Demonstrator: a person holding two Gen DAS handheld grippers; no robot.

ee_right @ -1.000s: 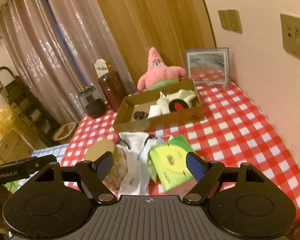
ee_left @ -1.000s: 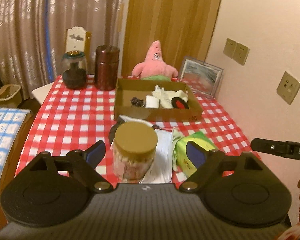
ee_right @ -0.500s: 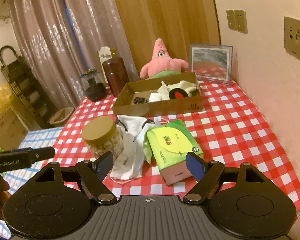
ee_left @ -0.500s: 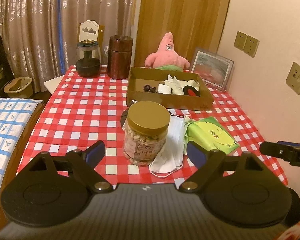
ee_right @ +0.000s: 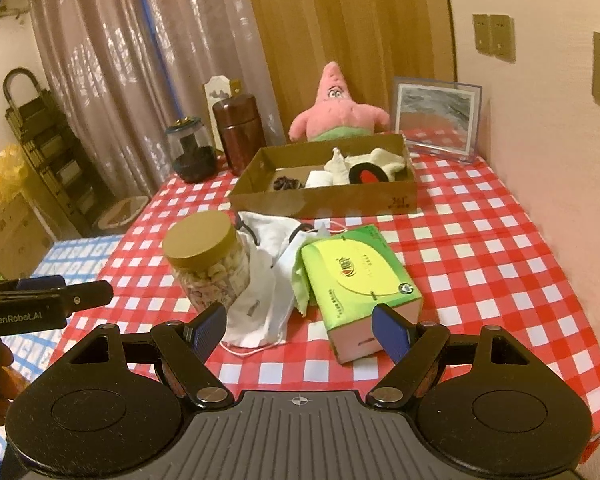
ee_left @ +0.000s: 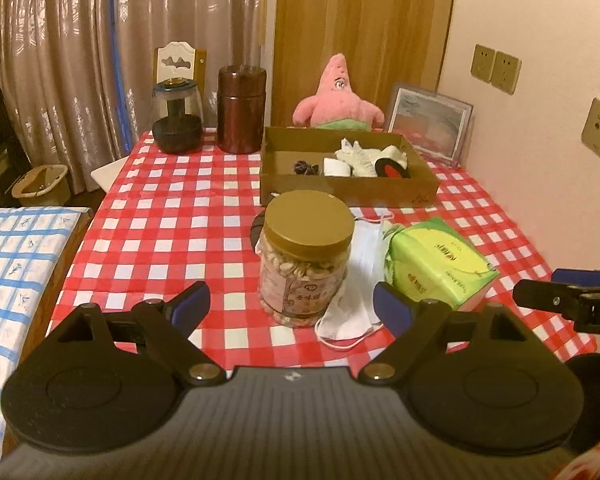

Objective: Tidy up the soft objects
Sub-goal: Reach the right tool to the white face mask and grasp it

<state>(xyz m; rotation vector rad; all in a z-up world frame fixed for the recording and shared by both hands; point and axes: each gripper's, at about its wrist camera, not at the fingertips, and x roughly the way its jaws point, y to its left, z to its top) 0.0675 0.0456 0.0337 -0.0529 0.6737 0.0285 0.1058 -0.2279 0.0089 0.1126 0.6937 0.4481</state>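
While both tools are hovering spread and empty, the left tool (ee_left: 291, 304) is facing the jar (ee_left: 306, 256); the right tool (ee_right: 298, 326) is aiming just right of it at the face masks (ee_right: 266, 280), likely first for the box (ee_right: 324, 190) behind.

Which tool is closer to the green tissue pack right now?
Right. The right tool has the green tissue pack just ahead, by its right finger. The left tool faces the snack jar, the pack off to its right.

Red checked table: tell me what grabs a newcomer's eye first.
A pink starfish plush sits at the table's far edge, behind an open cardboard box. Nearer, a gold-lidded jar, white face masks and a green tissue pack cluster in front of both open grippers.
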